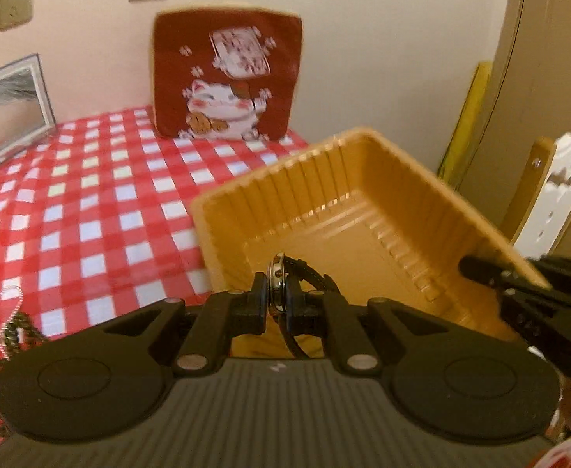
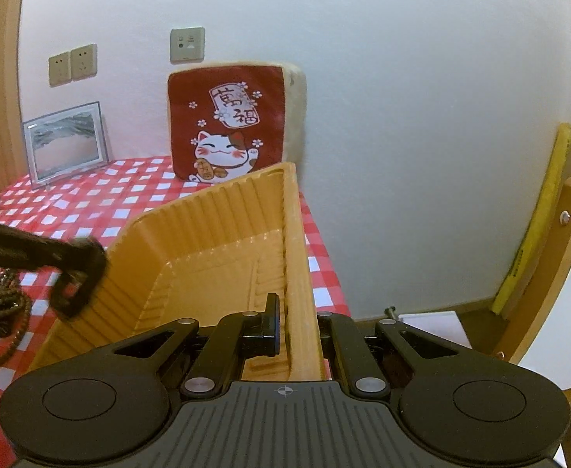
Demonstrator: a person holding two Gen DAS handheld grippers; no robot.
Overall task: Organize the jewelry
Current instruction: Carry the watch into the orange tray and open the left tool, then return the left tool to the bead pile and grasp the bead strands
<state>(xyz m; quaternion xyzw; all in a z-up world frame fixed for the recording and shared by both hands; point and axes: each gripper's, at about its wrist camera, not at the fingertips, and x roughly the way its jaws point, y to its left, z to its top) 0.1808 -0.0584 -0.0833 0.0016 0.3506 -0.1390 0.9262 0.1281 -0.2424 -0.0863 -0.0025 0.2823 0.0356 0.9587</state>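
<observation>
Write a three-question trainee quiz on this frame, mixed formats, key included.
1. True or false: the left gripper is shut on a silver-cased wristwatch with a black strap.
2. The right gripper clamps the ribbed orange plastic tray at: A) its wall B) its floor C) nothing.
3. Fill in: brown bead necklaces lie on the red-and-white ____ tablecloth.

Key: 1 true; 2 A; 3 checked.

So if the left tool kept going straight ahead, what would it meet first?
Probably the floor of the orange tray: the left tool, shut on a watch, points into it. Depth is uncertain.
</observation>
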